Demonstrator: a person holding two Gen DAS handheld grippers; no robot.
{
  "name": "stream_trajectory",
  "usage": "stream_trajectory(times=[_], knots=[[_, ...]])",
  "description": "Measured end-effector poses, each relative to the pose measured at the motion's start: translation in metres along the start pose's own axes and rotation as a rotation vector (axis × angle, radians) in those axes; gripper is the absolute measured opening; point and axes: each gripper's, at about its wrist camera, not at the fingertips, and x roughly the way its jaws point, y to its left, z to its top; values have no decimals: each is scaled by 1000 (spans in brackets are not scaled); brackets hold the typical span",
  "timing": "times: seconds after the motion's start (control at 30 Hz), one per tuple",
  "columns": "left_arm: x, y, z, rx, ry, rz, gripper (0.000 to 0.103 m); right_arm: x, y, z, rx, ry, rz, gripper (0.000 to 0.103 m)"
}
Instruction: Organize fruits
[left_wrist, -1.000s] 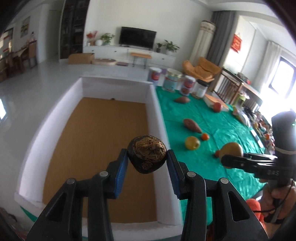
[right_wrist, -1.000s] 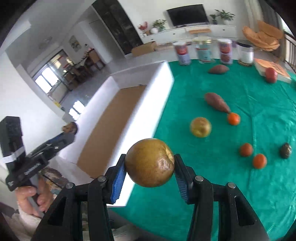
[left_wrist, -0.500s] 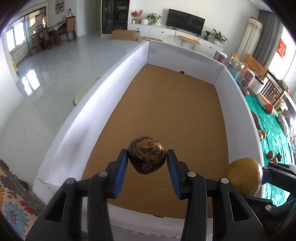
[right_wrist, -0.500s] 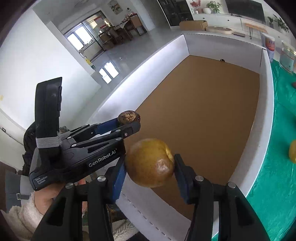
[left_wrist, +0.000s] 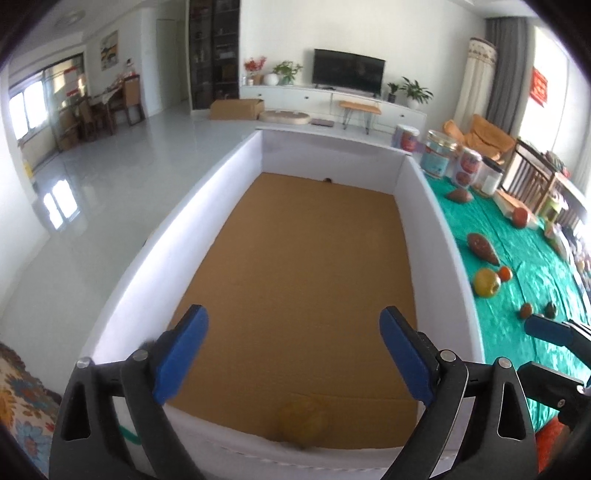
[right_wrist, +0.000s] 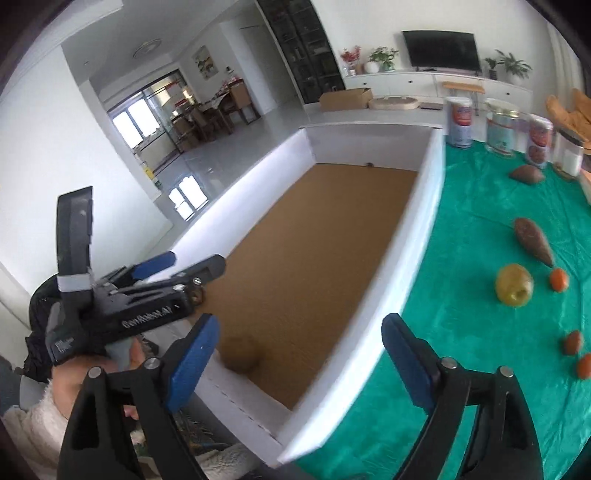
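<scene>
A round yellow-brown fruit (left_wrist: 303, 424) lay blurred on the brown cardboard floor of the white-walled box (left_wrist: 436, 236), right against its near wall. In the right wrist view the same fruit (right_wrist: 239, 355) sat in the box's near corner, dull and tan, touching nothing but the floor. The left claw (left_wrist: 293, 354) hung over the box's near end, blue pads spread wide and nothing between them. From the right wrist view the left claw (right_wrist: 190, 264) showed side-on above the near left wall, and a small dark object (right_wrist: 198, 295) peeked out just beneath it, too hidden to name. The right claw (right_wrist: 297, 363) was parted just as wide over the box's near right corner, empty too. Out on the green cloth of the table (right_wrist: 480, 206) waited a yellow apple (right_wrist: 514, 291), a small orange (right_wrist: 559, 279) beside it, a brown sweet potato (right_wrist: 533, 240) just behind, and another (right_wrist: 527, 174) toward the far edge near the cans (right_wrist: 459, 122).
</scene>
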Motion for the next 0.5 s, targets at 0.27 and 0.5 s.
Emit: stream_trajectory(times=[0.27,0.5], knots=[[-16,-75,8,152,-146,-83,97,-79,-118,-96,113,-54,-518,94],[19,-101,-1,219,-50,-42,97,-138,-170,-125,307,-150,-619,95]])
